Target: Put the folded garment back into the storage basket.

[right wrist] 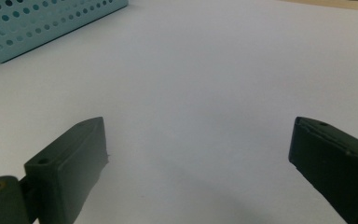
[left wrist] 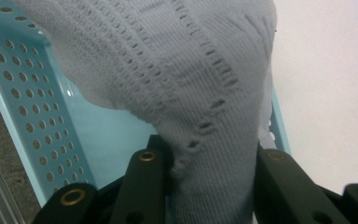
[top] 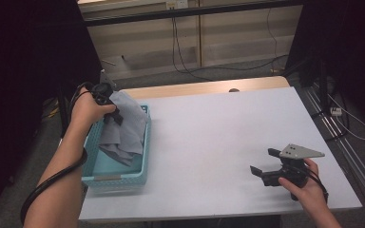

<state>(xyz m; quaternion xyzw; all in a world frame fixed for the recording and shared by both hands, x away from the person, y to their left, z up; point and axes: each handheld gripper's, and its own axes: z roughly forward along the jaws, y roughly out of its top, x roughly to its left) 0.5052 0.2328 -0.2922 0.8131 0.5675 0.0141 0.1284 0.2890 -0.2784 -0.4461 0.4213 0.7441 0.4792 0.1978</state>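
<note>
— While I hold both hands where they are, tell me what you see, starting on the left.

— From the high view, my left gripper [top: 113, 114] is over the turquoise basket [top: 95, 156] at the table's left edge, and its jaws are clamped on a grey knitted cloth [top: 126, 128]. The cloth hangs from the grip, and its lower folds lie inside the basket.

— How tight is that clamp?

— The jaws are drawn in but not fully together, because a bunched neck of the knit fills the gap. In the left gripper view the cloth [left wrist: 177, 84] squeezes down between the two black jaws, touching both.

— What does that view add?

— It shows the knit's rows of small eyelet holes and the basket's [left wrist: 23, 93] perforated wall and smooth floor, which the high view is too far off to show. The high view gives what the close one cannot: the whole drape of the cloth and the basket's place on the white table [top: 218, 133].

— And on the right?

— My right gripper [top: 266, 166] sits near the table's front right corner, well apart from the basket, jaws spread wide with nothing between them. The right gripper view shows bare table [right wrist: 191, 84] between the jaws and a corner of the basket [right wrist: 32, 23] at upper left.
</note>
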